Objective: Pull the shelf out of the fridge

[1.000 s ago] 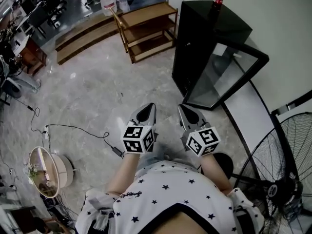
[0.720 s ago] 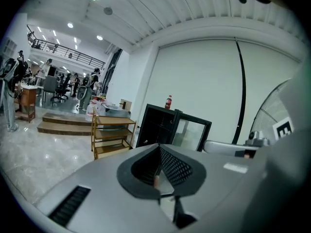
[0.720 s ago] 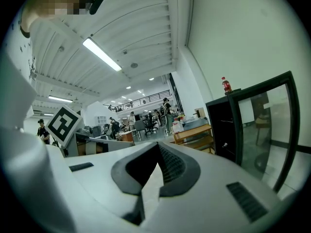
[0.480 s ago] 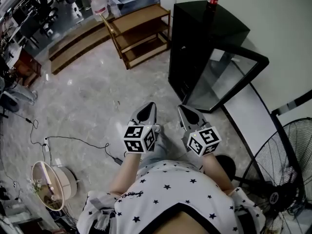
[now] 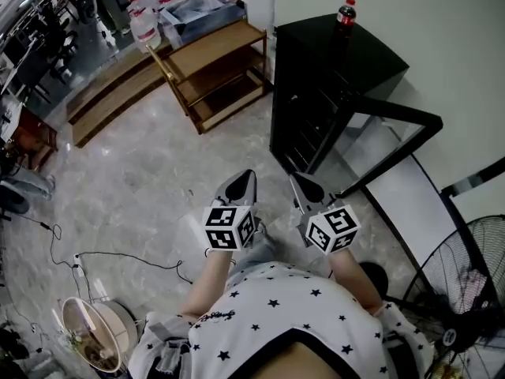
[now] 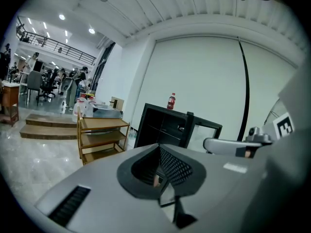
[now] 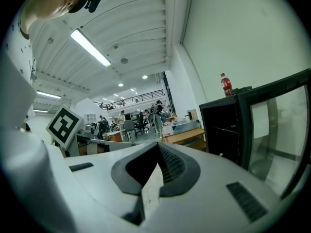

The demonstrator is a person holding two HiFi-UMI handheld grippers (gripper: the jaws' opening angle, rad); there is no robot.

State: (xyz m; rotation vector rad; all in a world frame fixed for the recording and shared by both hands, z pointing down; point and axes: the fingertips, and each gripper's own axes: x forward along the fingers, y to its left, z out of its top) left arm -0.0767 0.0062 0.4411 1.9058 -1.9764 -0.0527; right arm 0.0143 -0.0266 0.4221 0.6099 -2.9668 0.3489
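The black fridge [image 5: 316, 85] stands against the wall with its glass door [image 5: 383, 144] swung open to the right. Dark wire shelves [image 5: 304, 129] show faintly inside; they are hard to tell apart. My left gripper [image 5: 241, 180] and right gripper [image 5: 301, 183] hover side by side above the floor, short of the fridge and touching nothing. Both are shut with nothing between the jaws. In the left gripper view the shut left gripper [image 6: 160, 171] points at the fridge [image 6: 163, 127]. In the right gripper view the right gripper [image 7: 155, 163] has the fridge opening [image 7: 223, 130] to its right.
A cola bottle [image 5: 345, 12] stands on the fridge top. A low wooden shelf unit [image 5: 209, 73] sits left of the fridge, with water jugs [image 5: 142, 22] behind it. A floor fan [image 5: 465, 290] stands at the lower right. Cables [image 5: 118, 255] trail across the marble floor at the left.
The view has shifted toward the fridge, so more of its dark inside shows. Both grippers keep the same shut pose in front of the body.
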